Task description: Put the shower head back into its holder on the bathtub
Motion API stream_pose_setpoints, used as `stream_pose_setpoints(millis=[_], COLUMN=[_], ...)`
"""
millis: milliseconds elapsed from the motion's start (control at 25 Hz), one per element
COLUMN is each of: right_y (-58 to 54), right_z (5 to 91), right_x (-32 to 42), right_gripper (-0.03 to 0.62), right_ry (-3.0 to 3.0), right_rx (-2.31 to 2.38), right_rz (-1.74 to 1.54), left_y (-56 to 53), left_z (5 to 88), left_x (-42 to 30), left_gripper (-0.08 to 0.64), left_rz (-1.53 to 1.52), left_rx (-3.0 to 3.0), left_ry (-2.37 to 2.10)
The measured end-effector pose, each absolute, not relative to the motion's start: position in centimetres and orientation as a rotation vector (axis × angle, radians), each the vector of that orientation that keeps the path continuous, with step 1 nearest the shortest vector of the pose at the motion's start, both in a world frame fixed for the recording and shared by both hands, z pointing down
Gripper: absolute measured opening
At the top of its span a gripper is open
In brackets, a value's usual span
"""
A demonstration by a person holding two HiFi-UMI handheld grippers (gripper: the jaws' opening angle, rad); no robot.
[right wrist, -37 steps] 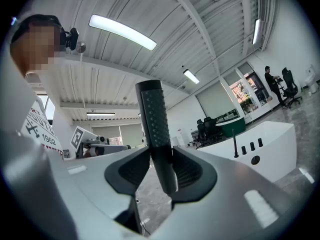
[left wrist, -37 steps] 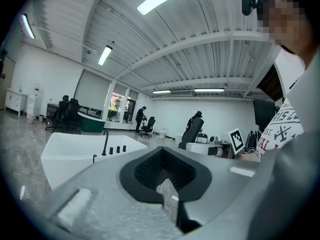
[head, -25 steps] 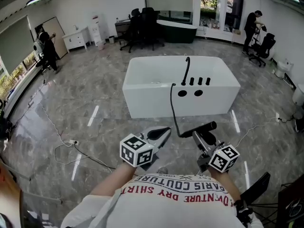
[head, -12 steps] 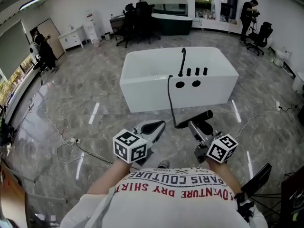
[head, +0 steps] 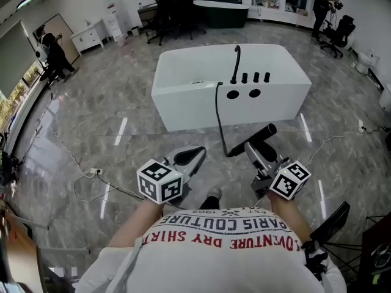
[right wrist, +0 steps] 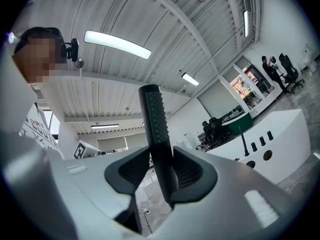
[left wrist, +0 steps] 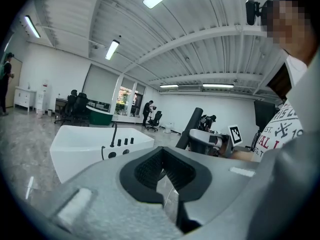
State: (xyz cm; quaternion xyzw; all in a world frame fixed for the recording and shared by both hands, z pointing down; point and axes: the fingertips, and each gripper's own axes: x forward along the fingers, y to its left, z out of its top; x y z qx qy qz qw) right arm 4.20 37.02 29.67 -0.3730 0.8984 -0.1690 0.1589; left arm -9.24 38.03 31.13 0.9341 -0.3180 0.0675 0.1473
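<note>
Broad floor (head: 183,140) between shower head (head: 259,137) and bathtub (head: 183,108)

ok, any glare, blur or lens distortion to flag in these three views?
Head view: wide-angle bowing at the edges, ceiling-light streaks glaring off the glossy floor, bathtub evenly lit. Left gripper view: fisheye with black corners, near fingers soft. Right gripper view: same vignette, ceiling light blown out, shower head fairly sharp.

Grey marble floor (head: 146,142) lies open up to the white rectangular bathtub (head: 183,105) at 12 o'clock. A thin black hose (head: 217,118) drapes down its near wall, crossing that gap. On the rim, a black curved spout (head: 236,63) and three black knobs (head: 256,77) stand just behind two round holes (head: 233,94).
</note>
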Motion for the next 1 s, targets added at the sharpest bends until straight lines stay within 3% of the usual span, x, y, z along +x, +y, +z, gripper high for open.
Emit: stream_pose_setpoints(millis=[1000], right_y=[15.1], right_z=[28.4], right_x=[3.6], right_gripper=[0.132], right_ry=[2.505], right_rx=[-1.126], right_rz=[-0.593], left_y=[13.3], left_z=[35.2], left_x=[-10.6], left_gripper=[0.002], left_rz=[0.049], left_rx=[2.596], left_ry=[-0.691])
